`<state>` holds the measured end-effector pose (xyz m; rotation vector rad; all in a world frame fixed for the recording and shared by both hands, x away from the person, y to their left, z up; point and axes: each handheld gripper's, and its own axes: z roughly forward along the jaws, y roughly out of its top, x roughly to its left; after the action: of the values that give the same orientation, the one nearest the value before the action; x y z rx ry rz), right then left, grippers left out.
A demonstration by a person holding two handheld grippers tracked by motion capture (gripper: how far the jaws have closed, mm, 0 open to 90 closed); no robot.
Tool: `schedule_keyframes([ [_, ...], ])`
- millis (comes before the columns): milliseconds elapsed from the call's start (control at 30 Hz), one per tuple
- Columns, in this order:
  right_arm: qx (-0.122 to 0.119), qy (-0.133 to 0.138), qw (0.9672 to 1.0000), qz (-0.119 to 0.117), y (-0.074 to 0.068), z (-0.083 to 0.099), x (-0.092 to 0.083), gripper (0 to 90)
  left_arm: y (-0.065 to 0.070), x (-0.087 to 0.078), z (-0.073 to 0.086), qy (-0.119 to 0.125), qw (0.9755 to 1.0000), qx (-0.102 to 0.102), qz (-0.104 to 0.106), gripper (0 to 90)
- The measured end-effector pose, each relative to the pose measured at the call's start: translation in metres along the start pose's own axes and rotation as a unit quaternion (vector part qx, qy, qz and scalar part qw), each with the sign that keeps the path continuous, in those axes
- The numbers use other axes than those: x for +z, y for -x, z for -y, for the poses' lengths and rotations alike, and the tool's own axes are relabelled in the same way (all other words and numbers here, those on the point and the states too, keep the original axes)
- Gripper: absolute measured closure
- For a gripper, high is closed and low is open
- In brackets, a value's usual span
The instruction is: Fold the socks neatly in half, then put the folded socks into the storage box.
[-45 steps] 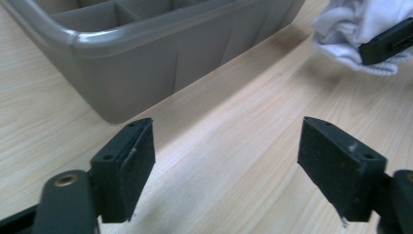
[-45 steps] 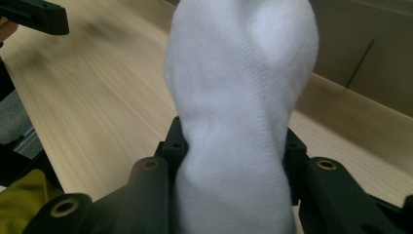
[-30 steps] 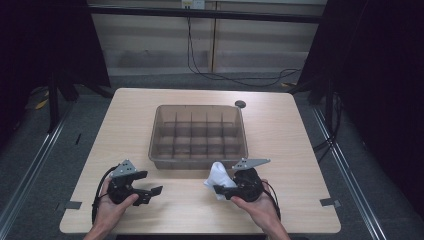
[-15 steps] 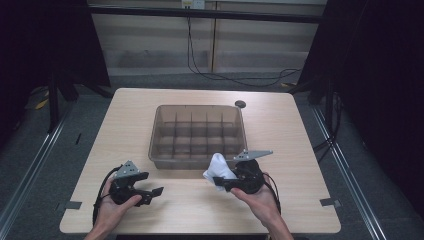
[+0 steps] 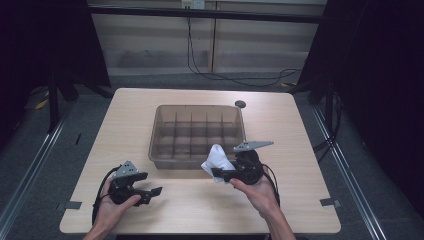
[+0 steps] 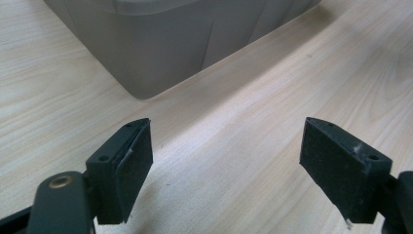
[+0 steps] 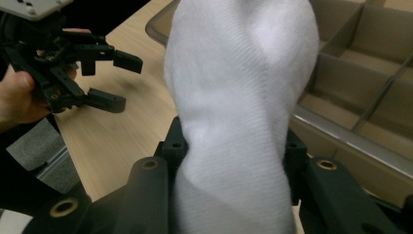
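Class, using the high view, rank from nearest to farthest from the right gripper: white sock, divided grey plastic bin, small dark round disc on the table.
1. White sock: clamped in the right gripper.
2. Divided grey plastic bin: just beyond it.
3. Small dark round disc: past the bin's far right corner.

No text, label, brand, number or sign can be read in any of the views. The yellowish tag on the dark rail at the far wall (image 5: 188, 3) in the high view is too small and blurred to make out.
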<state>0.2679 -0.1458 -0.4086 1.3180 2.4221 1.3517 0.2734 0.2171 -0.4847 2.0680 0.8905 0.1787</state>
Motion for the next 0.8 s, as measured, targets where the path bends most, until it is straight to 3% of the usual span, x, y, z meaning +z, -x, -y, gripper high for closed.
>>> schedule_keyframes([
  [467, 0.007, 0.016, 0.9998, 0.009, 0.009, -0.025, -0.008, 59.6, 0.002, 0.002, 0.0, -0.004, 1.0, 0.004, 0.002, 19.7],
  [800, 0.014, 0.018, 0.9994, 0.025, 0.023, -0.048, -0.008, 59.5, -0.001, 0.004, 0.0, -0.008, 1.0, 0.002, 0.005, 19.7],
])
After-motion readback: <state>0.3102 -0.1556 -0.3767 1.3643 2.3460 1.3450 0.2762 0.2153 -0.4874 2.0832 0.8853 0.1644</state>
